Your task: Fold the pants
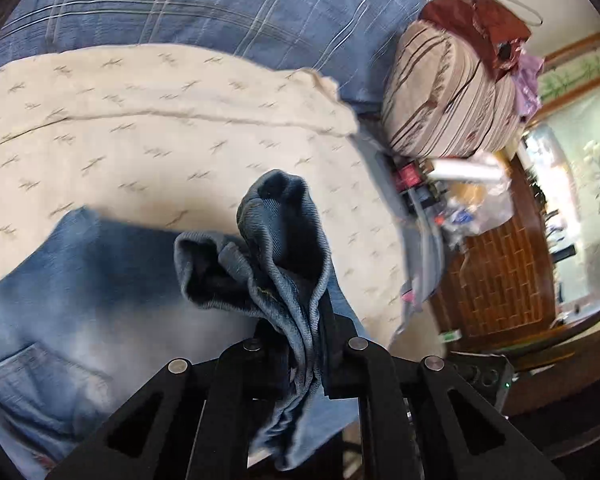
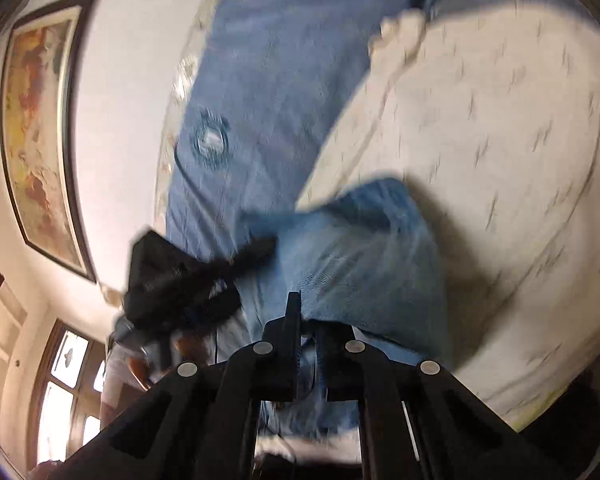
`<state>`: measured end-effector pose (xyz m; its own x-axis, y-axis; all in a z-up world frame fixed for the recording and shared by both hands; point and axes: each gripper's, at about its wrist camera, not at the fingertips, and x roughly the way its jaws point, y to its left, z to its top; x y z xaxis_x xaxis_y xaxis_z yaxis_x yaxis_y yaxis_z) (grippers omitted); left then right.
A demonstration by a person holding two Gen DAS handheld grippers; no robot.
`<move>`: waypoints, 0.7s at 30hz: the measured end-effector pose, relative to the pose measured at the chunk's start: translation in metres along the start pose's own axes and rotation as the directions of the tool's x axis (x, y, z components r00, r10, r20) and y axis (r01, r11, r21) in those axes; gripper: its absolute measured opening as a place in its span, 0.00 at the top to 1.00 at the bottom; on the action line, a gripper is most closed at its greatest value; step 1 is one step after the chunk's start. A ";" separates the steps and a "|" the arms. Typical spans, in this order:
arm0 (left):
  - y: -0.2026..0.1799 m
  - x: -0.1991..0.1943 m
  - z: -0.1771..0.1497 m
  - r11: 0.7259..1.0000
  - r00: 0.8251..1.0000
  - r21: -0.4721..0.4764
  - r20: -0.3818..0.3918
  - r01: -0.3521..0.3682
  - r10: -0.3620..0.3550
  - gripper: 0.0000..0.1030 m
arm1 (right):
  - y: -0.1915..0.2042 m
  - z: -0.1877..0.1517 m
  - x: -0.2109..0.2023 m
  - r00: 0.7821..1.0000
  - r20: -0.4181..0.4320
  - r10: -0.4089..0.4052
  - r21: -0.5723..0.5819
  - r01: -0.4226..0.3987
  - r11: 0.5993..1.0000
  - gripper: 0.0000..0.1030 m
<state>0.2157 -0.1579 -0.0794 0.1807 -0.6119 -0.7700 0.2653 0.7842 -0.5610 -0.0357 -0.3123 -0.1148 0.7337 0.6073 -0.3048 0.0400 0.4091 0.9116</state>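
Blue jeans (image 1: 80,280) lie on a beige patterned cover (image 1: 160,128) on a bed. My left gripper (image 1: 300,320) is shut on a bunched fold of the denim (image 1: 284,232), which stands up in folds between and above the fingers. A back pocket (image 1: 32,376) shows at the lower left. In the blurred right wrist view, my right gripper (image 2: 310,320) is shut on another edge of the jeans (image 2: 360,248), with cloth pinched in the narrow gap. The left gripper (image 2: 256,250) appears there as a dark blur to the left, holding the denim's far edge.
A blue plaid sheet (image 1: 220,12) lies beyond the beige cover. A striped bundle (image 1: 448,100) and small clutter in a plastic bag (image 1: 472,196) sit at the right by a brick-patterned wooden panel (image 1: 500,276). A framed picture (image 2: 40,128) hangs on the wall.
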 end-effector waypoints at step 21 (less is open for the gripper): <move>0.067 -0.014 -0.050 0.987 0.999 -0.158 0.018 -0.023 0.027 0.68 | 0.020 0.065 0.054 0.932 -0.013 -0.361 -0.302 0.341 0.890 0.39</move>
<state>0.1841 -0.0915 -0.1215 0.2051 -0.5926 -0.7790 0.1083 0.8047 -0.5837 0.0491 -0.3156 -0.0954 0.6610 0.4269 -0.6171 0.0813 0.7768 0.6245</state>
